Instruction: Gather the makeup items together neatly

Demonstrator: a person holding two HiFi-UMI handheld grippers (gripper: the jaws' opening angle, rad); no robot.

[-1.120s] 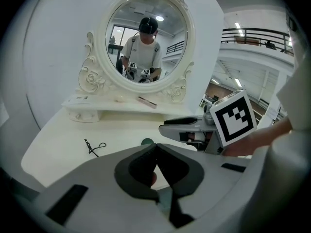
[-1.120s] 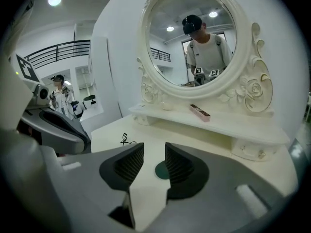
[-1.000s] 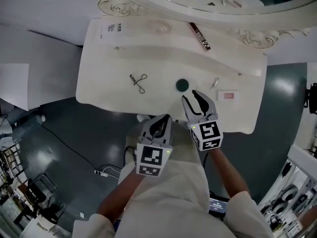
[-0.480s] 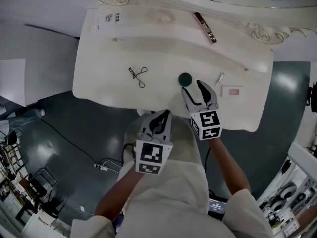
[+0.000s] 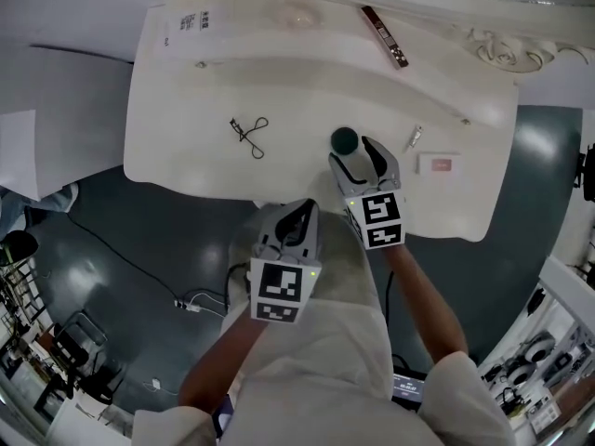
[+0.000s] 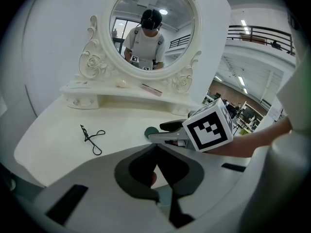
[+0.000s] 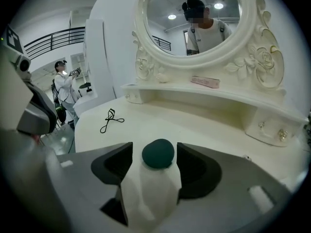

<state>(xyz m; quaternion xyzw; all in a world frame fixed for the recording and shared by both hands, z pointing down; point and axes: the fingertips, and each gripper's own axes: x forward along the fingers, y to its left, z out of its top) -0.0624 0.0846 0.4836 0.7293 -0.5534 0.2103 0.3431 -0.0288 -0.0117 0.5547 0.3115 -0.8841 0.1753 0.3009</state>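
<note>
A dark green round makeup item rests on the white dressing table. My right gripper is open. Its jaws have just been opening and now stand on either side of the green item, with a gap on each side. A black eyelash curler lies apart at the left of the tabletop. My left gripper hangs shut and empty off the table's front edge, beside the right one.
A small silver tube and a white card with a pink patch lie right of the green item. A long patterned stick sits on the raised shelf under the ornate mirror. A printed label lies back left.
The right gripper has moved forward and down to the green item and its jaws have spread around it. The left gripper has sunk slightly.
</note>
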